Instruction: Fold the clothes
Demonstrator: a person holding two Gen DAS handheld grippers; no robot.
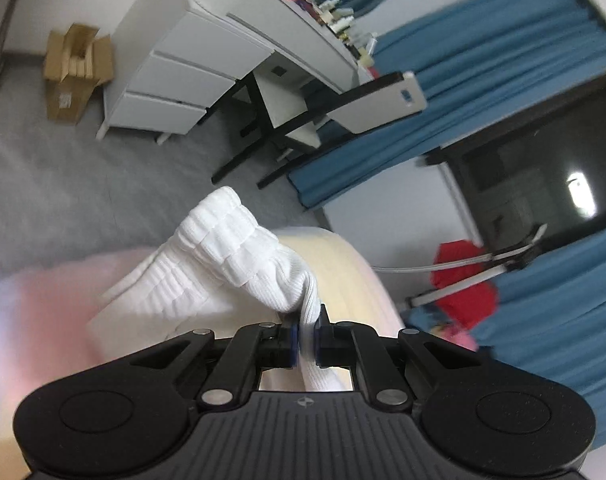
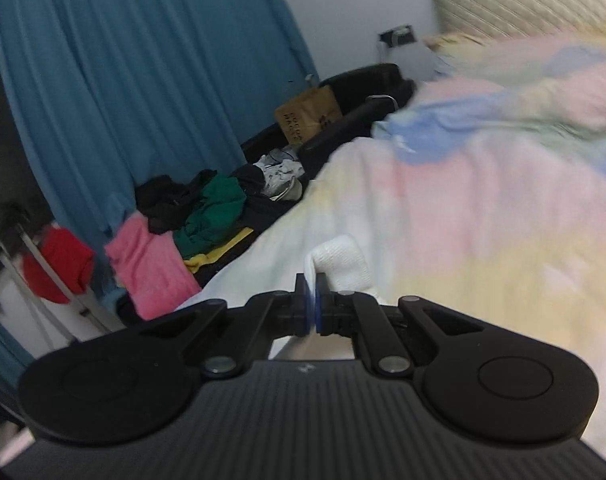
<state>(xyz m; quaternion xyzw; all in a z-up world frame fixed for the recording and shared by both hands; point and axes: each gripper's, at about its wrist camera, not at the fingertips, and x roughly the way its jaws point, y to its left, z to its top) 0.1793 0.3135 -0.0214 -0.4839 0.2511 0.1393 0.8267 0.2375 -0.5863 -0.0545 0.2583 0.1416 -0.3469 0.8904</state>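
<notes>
Garment: a white ribbed garment (image 1: 231, 264) hung bunched above the pastel bedspread (image 1: 55, 304), lifted at two points; its full shape was hidden in its own folds.
Left gripper (image 1: 307, 334): clenched on a pinched ridge of the white fabric, which ran on down between the fingers and out of sight behind the gripper body.
Right gripper (image 2: 316, 306): clamped on a white edge (image 2: 341, 264) (only a small flap showed past the pads).
Bedspread: blurred in the right view, colours smeared.
Beyond: a clothes pile (image 2: 207, 208) beside the bed, blue curtains (image 2: 115, 80), a white desk (image 1: 207, 60), a cardboard box (image 1: 77, 68).
</notes>
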